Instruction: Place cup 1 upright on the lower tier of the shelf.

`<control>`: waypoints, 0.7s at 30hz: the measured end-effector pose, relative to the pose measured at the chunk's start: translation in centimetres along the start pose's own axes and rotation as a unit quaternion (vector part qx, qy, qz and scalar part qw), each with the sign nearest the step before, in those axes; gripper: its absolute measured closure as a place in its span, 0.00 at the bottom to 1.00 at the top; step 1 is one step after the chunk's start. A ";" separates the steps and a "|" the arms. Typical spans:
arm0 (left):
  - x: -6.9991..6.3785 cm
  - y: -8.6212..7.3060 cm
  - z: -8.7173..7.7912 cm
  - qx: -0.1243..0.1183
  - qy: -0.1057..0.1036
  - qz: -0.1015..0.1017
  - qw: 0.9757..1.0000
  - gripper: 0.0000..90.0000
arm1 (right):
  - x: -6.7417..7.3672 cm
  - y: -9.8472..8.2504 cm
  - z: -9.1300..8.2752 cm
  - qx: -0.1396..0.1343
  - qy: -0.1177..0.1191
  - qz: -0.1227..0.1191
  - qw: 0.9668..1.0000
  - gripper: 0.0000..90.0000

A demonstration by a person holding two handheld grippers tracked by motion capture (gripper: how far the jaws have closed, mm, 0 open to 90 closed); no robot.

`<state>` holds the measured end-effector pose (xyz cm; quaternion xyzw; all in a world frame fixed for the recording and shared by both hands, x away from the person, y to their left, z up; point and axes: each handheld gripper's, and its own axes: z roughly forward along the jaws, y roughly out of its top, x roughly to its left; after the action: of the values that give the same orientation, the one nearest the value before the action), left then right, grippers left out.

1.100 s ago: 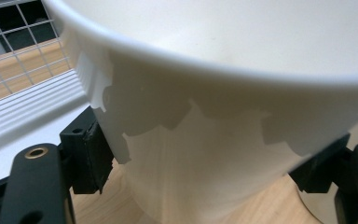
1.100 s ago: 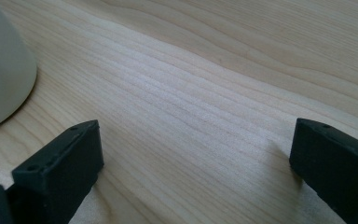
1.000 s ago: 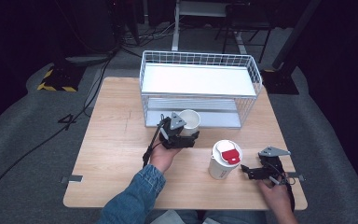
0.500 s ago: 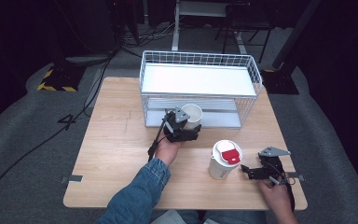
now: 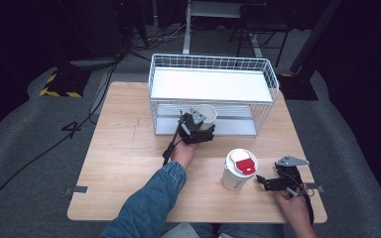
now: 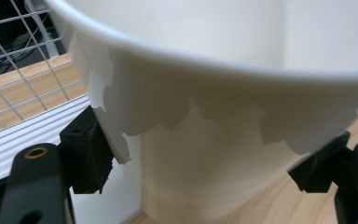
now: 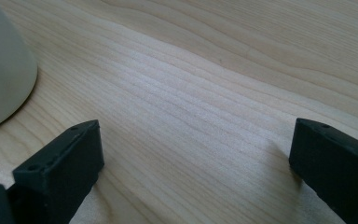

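Note:
My left gripper (image 5: 202,130) is shut on an open white paper cup (image 5: 206,116), held just in front of the lower shelf of the white wire rack (image 5: 213,64). In the left gripper view both black pads (image 6: 89,154) press the sides of the white cup (image 6: 205,154), which is tilted toward the camera. A second white cup with a white lid and red tab (image 5: 240,168) stands upright on the table at the front right. My right gripper (image 5: 262,181) rests low beside it, open, with bare wood between its fingers (image 7: 70,154); the lidded cup's base (image 7: 2,70) shows at the left.
The wooden table (image 5: 124,148) has bare room to the left and front. The wire rack has a white top shelf and a lower shelf (image 5: 238,126), open at the front. Dark floor, cables and stands surround the table.
My left hand has carried the open cup to the right and a little away, closer to the rack's lower shelf. The right gripper and the lidded cup have stayed put.

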<state>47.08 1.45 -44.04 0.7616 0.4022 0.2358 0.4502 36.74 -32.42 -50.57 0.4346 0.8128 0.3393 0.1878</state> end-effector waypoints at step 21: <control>1.0 -0.2 3.7 -0.012 0.033 -0.043 0.998 0.25 | 0.0 0.0 0.0 0.000 0.001 0.000 1.000 0.03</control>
<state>50.23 0.49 -46.01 0.7300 0.4465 0.2462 0.4551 36.74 -32.42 -50.57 0.4340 0.8130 0.3399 0.1876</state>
